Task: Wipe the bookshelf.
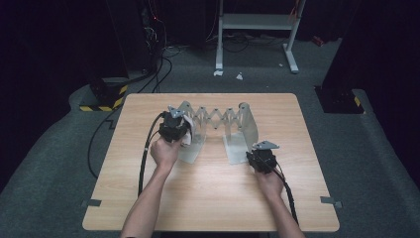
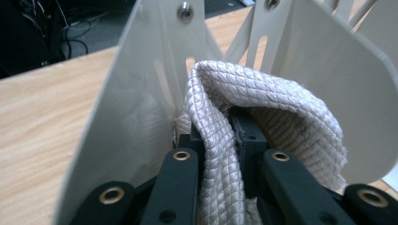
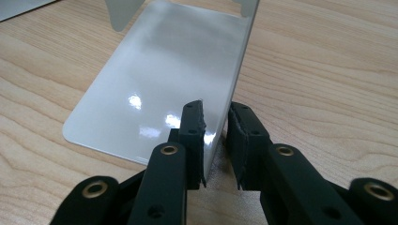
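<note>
While your left tongs (image 2: 220,154) pinch the quilted cloth (image 2: 263,112) against the expandable rack's (image 1: 218,119) left plate, your right tongs (image 3: 217,140) clamp its right plate (image 3: 164,70); wiping looks barely begun.

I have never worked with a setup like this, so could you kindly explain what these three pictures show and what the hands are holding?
No machine is at work here: a person holds a hand-held two-jaw gripper in each hand at a wooden table. The high view looks down from above the person's side. The other two pictures come from cameras riding on the grippers, looking along their black jaws.

On the table stands a pale metal expanding rack, with upright end plates joined by a scissor lattice.

The left gripper is shut on a white quilted cloth, pressed against the rack's left plate.

The right gripper has its jaws on either side of the edge of the rack's flat base plate; whether the pads press on it I cannot tell.
</note>
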`<state>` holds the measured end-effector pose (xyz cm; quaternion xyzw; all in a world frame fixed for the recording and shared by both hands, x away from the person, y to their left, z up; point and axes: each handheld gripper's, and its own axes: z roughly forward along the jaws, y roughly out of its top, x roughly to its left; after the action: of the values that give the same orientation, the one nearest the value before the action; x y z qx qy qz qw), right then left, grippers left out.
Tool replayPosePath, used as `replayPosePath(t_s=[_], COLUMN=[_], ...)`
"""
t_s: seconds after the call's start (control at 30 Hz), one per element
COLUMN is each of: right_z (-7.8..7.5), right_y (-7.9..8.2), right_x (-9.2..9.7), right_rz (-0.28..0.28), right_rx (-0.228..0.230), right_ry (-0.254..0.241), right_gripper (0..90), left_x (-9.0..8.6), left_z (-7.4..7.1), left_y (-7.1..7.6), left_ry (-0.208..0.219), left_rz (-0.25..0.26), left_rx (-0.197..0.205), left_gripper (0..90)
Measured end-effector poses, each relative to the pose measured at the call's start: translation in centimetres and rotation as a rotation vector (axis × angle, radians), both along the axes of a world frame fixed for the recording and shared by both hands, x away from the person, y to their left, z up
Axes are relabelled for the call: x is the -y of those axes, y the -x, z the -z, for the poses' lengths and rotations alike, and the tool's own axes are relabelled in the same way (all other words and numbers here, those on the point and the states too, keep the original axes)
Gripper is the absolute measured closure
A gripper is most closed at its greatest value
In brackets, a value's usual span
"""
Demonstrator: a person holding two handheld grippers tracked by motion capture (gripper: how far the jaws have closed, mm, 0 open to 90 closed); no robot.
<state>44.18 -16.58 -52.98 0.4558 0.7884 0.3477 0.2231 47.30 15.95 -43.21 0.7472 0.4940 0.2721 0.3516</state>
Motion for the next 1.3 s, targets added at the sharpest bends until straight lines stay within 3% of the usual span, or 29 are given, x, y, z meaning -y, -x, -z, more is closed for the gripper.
replayPosePath(t_s=[0.13,0.27,0.4,0.53,0.67,0.77,0.87,1.03,1.3], right_z=[0.0,0.0,0.0,0.0,0.0,0.0,0.0,0.0,0.0], right_y=[0.0,0.1,0.1,0.1,0.1,0.1,0.1,0.1,0.1], right_x=[-0.1,-0.2,-0.2,-0.2,-0.2,-0.2,-0.2,-0.2,-0.2], right_rz=[-0.002,0.002,0.004,0.003,0.003,0.003,0.004,0.0,-0.003], right_rx=[0.005,0.012,0.016,0.015,0.013,0.015,0.014,0.014,0.018], right_ry=[0.008,0.017,0.024,0.02,0.018,0.022,0.021,0.022,0.027], right_gripper=[76.3,77.1,77.4,77.5,77.5,77.5,77.5,77.6,77.5], left_x=[0.1,0.2,0.1,0.0,0.1,0.1,-0.1,-0.1,0.2], left_z=[1.0,1.7,1.6,0.8,-0.6,-1.4,-1.7,-1.3,0.5], left_y=[-0.1,-0.3,-0.2,-0.1,-0.2,-0.3,-0.5,-0.9,-1.5], left_ry=[0.009,-0.011,0.0,0.006,-0.028,-0.023,-0.028,-0.024,-0.03], left_rz=[-0.01,-0.02,-0.02,-0.015,-0.005,-0.007,-0.005,-0.009,-0.008], left_rx=[-0.018,-0.041,-0.033,-0.013,0.015,0.041,0.038,0.024,-0.013], left_gripper=[80.6,80.8,80.8,80.8,80.8,80.7,80.7,80.8,80.7])
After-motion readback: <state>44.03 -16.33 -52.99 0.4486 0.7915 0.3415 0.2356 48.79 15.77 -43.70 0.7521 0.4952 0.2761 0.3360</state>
